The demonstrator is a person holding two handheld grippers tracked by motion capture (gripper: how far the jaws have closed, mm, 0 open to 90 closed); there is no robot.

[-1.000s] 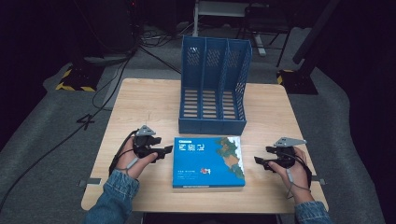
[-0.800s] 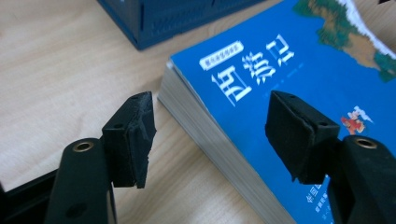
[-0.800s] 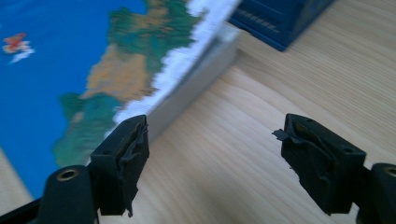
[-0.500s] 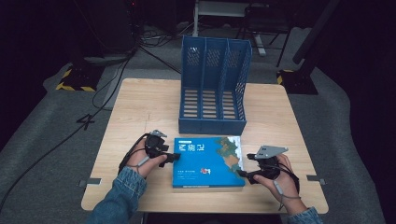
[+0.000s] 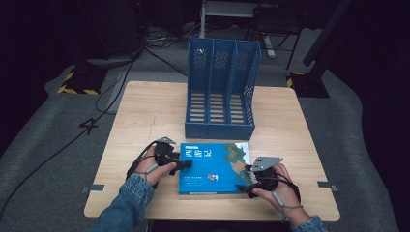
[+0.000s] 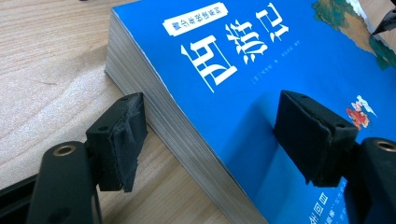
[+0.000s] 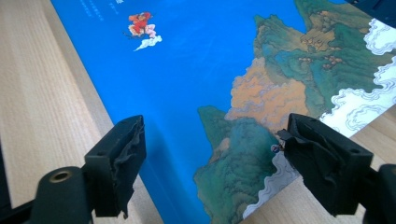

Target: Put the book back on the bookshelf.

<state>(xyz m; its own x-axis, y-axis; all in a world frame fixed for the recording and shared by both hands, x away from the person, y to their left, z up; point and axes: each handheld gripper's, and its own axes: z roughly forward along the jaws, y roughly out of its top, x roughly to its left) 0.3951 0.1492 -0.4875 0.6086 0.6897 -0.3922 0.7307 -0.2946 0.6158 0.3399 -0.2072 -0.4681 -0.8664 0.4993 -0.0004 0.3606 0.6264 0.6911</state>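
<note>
Both hand-held grippers closed in; flank book (image 5: pixel 212 166)

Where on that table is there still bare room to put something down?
Bare wood lies on the table left of the blue file rack, and right of it toward the edge. The near middle is crowded: the blue book lies there with the left gripper and right gripper at its sides.

I've got the thick blue book (image 5: pixel 212 166) lying flat and closed, cover up with white title characters and a mountain painting, its page edge just beside my left gripper (image 6: pixel 210 140) and its painted corner under my right gripper (image 7: pixel 215 163).
</note>
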